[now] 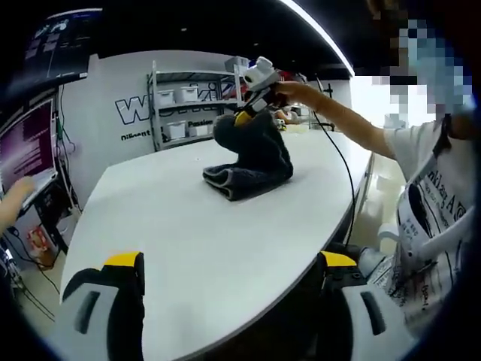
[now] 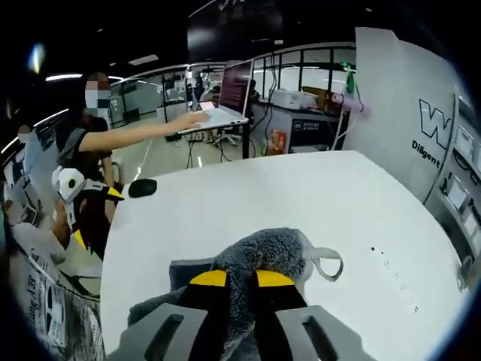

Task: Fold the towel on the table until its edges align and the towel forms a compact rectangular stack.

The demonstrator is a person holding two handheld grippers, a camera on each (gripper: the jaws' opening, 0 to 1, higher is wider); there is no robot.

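Towel [image 1: 252,154]: we see a dark grey, fluffy cloth, partly folded, with its lower layers lying flat in a rough rectangle and one portion lifted up in a bunched peak.
Lower folds: in the left gripper view we count stacked edges along the near side, not yet squared with each other.
Raised part: in the right gripper view we see the grey pile [image 2: 259,259] rising between two yellow-tipped jaws that press it from both sides.
Hanging loop [image 2: 325,263]: a pale loop sticks out from the towel's side.
Place: we find it on the white table [image 1: 188,226], well in from the edges.
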